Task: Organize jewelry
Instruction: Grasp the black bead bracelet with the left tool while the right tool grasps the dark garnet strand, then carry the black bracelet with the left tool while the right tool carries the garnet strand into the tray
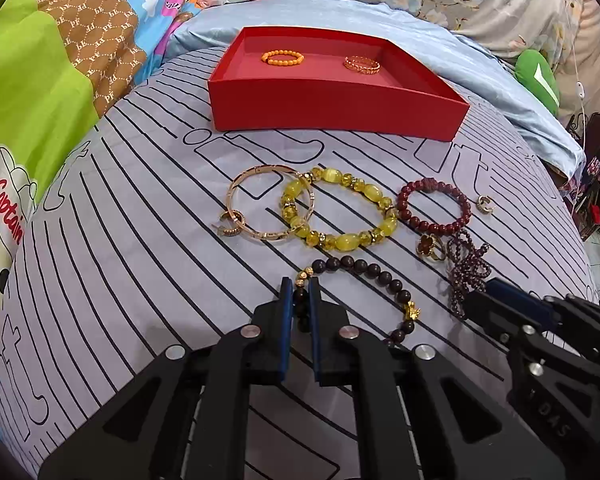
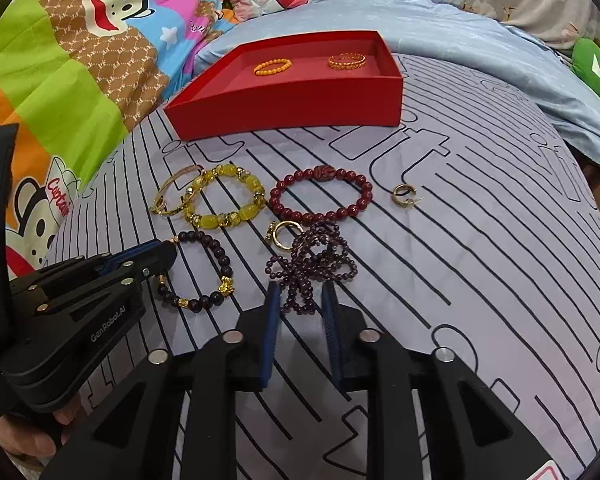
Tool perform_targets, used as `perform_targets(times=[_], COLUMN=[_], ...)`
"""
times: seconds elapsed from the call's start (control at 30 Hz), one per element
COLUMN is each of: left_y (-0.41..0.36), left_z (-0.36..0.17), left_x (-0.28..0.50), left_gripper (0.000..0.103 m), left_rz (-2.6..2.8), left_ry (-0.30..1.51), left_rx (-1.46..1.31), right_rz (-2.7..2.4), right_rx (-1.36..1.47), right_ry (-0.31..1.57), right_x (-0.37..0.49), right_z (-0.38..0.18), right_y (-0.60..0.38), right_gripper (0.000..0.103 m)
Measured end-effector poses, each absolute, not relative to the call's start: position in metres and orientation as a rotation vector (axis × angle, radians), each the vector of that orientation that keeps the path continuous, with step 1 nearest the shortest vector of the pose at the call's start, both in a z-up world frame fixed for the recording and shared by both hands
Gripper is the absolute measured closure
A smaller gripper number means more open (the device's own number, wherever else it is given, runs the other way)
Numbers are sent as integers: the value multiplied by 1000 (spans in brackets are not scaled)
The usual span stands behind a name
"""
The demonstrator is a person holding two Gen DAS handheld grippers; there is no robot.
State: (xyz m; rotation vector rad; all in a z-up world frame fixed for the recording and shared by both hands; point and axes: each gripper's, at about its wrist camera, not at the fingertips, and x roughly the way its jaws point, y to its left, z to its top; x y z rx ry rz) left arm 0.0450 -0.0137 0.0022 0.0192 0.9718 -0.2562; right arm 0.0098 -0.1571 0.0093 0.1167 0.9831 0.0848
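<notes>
striped bedsheet point(image 1: 140, 240) underneath all, cartoon quilt point(image 1: 40, 80) bunched at far left. red box point(image 1: 332, 108) at the far side, open, with two pieces already inside: orange bead bracelet point(image 1: 282, 57) on the left, gold chain bracelet point(image 1: 361, 65) on the right, well apart. so two in, many more left on the sheet.

nearer, in a loose row: gold bangle point(image 1: 260, 208) at left with a small hoop earring point(image 1: 234, 226) lying on its near edge; yellow bead bracelet point(image 1: 340, 212) overlapping the bangle's right side; red bead bracelet point(image 1: 434, 206) further right; second hoop earring point(image 2: 406, 196) alone at far right. closer still, flower ring point(image 1: 430, 248) just beside a tangled purple bead strand point(image 2: 312, 264), and dark bead bracelet point(image 2: 204, 272) with gold charms at near left.

left gripper point(image 1: 301, 300) narrow, closed around the left side of the dark bead bracelet, beads seen between the blue pads; seemingly gripped but not lifted, most of the loop flat on the sheet. right gripper point(image 2: 302, 308) part open, near end of the purple strand lying between its fingers, not pinched as far as can be told.

judged early in the job: likely next, dark bracelet up and across to the box, then the purple strand. risk: strand snagging the ring on the way up.
</notes>
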Motion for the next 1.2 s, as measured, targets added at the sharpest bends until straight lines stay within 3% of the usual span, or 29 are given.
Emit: perform_targets(times=[0.23, 0.7, 0.97, 1.2], left_y=[-13, -9, -12, -20], left_z=[2, 34, 75, 126], left_x=[44, 35, 51, 114], left_gripper=[95, 95, 95, 95], left_rz=[-257, -309, -346, -364], left_ry=[976, 958, 907, 806], left_rx=[15, -8, 12, -22], right_rz=[80, 60, 73, 98], right_rx=[122, 153, 153, 187], right_ry=[978, 889, 807, 749], right_x=[9, -5, 13, 77], right_z=[8, 48, 89, 122], right_y=[-162, -183, -191, -208], right_gripper=[96, 99, 99, 99])
